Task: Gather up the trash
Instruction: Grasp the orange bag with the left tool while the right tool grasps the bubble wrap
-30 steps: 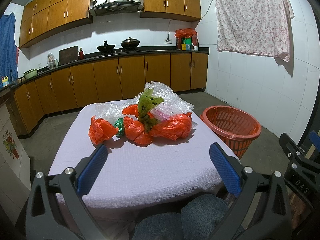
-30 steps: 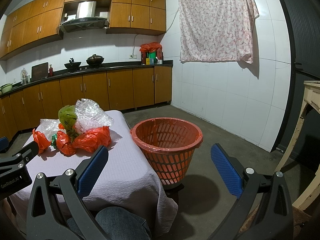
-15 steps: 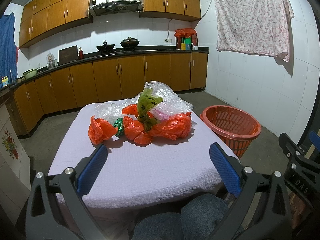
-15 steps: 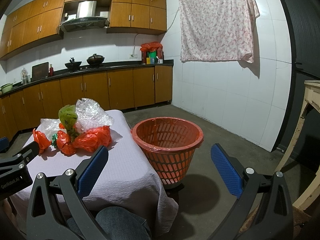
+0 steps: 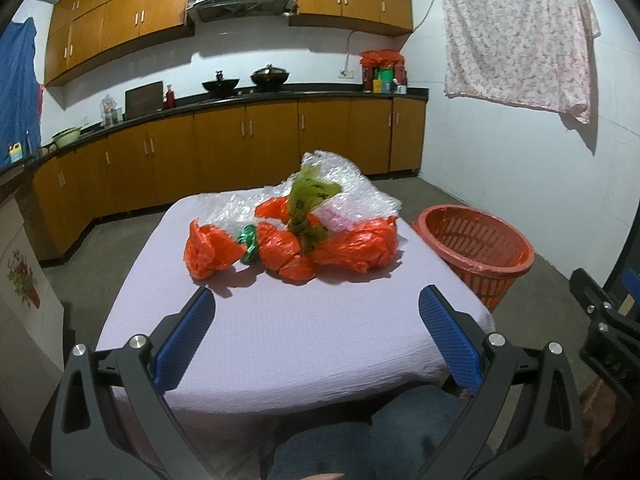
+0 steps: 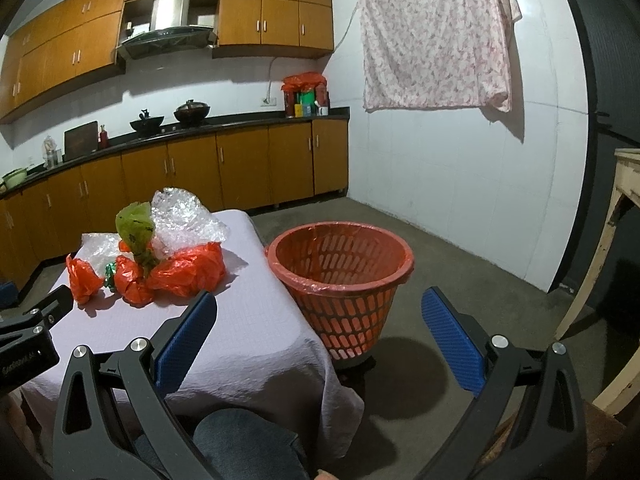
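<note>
While both tongs gape empty, trash bags [image 5: 292,236] lie ahead of left tongs [image 5: 316,320], apart.

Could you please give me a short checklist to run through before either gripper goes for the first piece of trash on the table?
1. Left gripper open and empty: ok.
2. Right gripper open and empty: ok.
3. Trash pile on the table, nothing in front of it: ok.
4. Orange basket upright beside the table, mouth unobstructed: ok.
5. Basket has a liner in it: ok, thin plastic shows at the rim.
6. Bags in the pile lie separate, not tangled: cannot tell.
</note>
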{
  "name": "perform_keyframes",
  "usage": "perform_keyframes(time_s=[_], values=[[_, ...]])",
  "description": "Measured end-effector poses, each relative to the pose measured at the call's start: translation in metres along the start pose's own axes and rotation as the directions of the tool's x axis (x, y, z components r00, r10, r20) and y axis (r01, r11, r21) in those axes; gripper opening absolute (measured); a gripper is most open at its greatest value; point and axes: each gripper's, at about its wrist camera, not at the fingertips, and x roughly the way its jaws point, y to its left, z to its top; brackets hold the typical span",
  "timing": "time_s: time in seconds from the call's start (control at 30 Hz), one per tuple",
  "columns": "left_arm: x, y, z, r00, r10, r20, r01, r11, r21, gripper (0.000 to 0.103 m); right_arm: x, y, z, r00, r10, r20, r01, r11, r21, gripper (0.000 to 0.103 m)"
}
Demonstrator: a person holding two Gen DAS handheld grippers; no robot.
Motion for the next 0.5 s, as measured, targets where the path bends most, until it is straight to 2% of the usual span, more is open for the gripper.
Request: perform_keyframes(time_s=[0.17, 0.27, 0.5], values=[[0.018, 0.024, -0.002, 0.998, 0.047, -0.036, -0.048, 0.998, -0.043, 0.099, 0.013, 0.004, 0.001, 0.999, 0.049, -0.022, -0.049, 0.999, -0.004, 0.101], [0.032, 0.049, -0.004, 0.994, 0.097, -0.055, -0.101, 0.992, -0.081, 0.099, 0.023, 0.011, 0.003, 0.995, 0.092, -0.037, -0.092, 0.996, -0.005, 0.1], [0.065, 0.099, 0.003, 0.975, 0.209, -0.082, -0.218, 0.967, -0.13, 0.099, 0.066, 0.03, 0.01, 0.974, 0.191, -0.125, -0.189, 0.982, 0.028, 0.089]])
